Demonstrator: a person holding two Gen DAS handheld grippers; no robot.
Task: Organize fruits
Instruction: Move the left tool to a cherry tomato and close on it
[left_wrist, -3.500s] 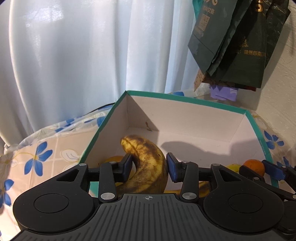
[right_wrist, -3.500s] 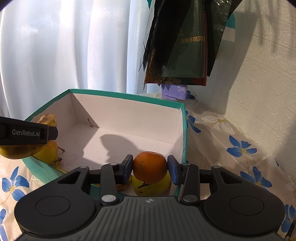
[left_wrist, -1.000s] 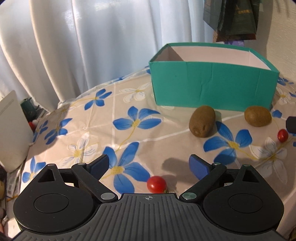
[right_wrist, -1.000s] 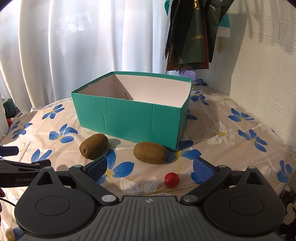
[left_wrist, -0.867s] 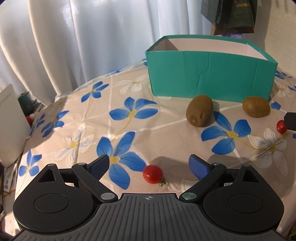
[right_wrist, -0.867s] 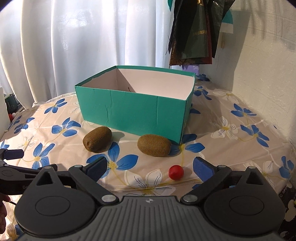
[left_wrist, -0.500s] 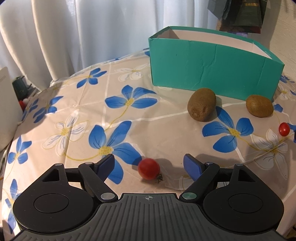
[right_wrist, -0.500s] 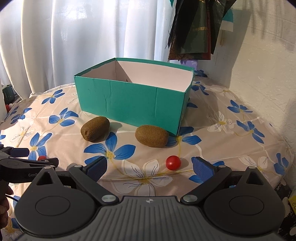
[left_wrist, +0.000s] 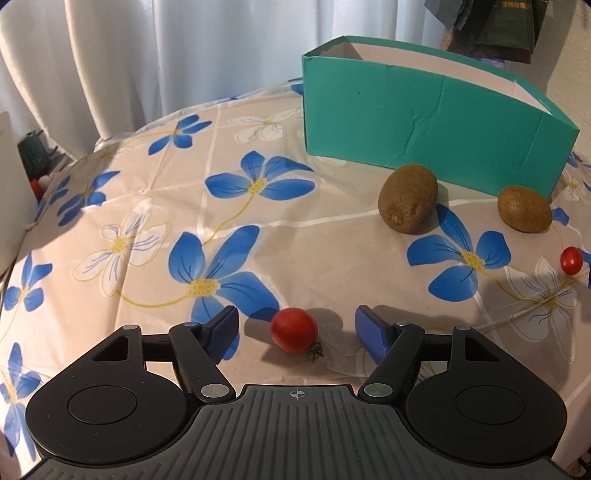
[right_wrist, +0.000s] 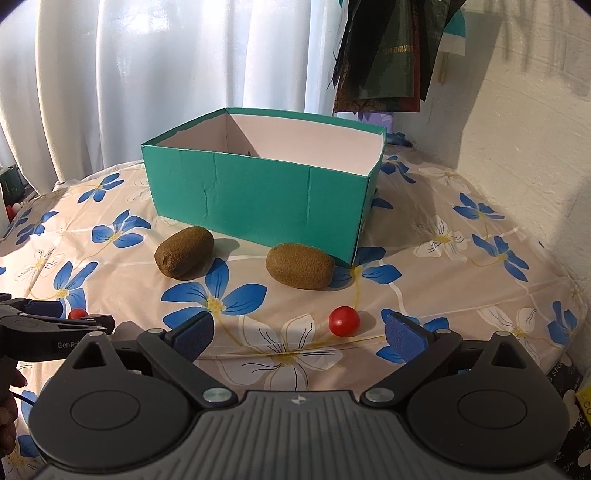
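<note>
We see a tabletop (left_wrist: 332, 243) covered in beige cloth patterned with blue and white flowers on thin yellow stems. The box (right_wrist: 258, 195) is teal outside and white inside. Two kiwis (right_wrist: 184, 252) (right_wrist: 300, 266) are fuzzy brown, and two cherry tomatoes (left_wrist: 294, 330) (right_wrist: 344, 321) are glossy red. Each hand-held gripper (left_wrist: 295, 326) (right_wrist: 300, 338) is black with blue pads. White curtains (right_wrist: 166, 74) hang behind.

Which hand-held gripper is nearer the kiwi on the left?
Left. That kiwi lies ahead of it, slightly right; the right gripper sits farther off, facing a tomato.
</note>
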